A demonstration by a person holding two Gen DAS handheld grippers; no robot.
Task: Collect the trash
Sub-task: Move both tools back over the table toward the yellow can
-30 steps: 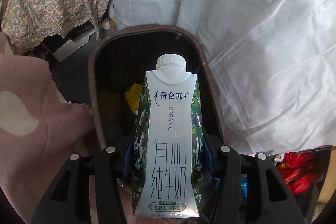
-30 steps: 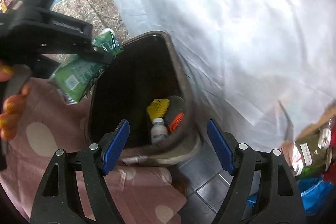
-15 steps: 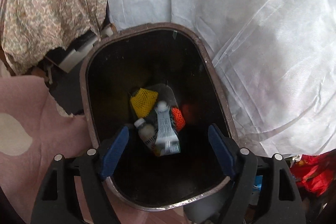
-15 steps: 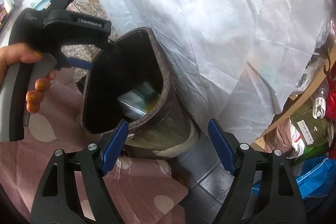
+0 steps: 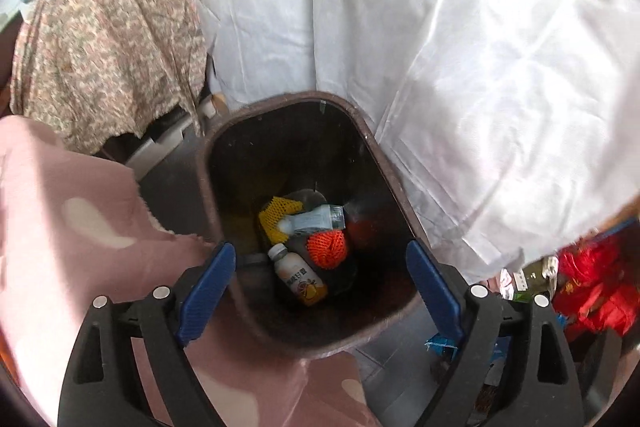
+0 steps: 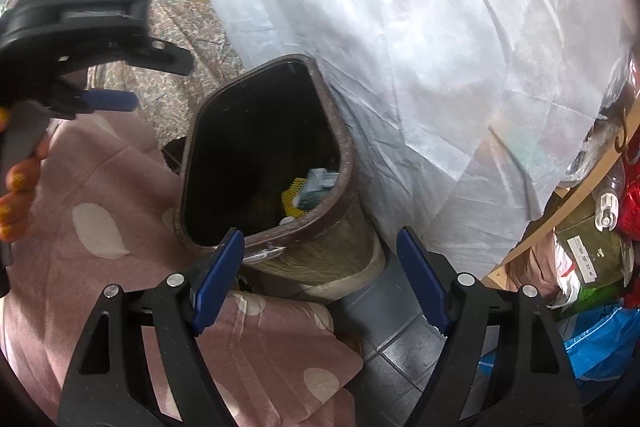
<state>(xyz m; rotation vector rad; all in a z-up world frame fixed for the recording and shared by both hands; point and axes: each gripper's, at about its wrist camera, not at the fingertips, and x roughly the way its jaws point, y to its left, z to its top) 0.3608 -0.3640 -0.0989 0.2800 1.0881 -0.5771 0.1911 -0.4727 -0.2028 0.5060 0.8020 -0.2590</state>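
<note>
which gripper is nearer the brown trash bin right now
Left. The left gripper hangs open right over the trash bin, looking down at its contents. The right gripper is open too, lower and beside the bin's near rim.

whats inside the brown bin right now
In the brown bin: a milk carton lying on its side over a yellow foam net, an orange foam net and a small bottle. The dark floor beneath them is hidden.
</note>
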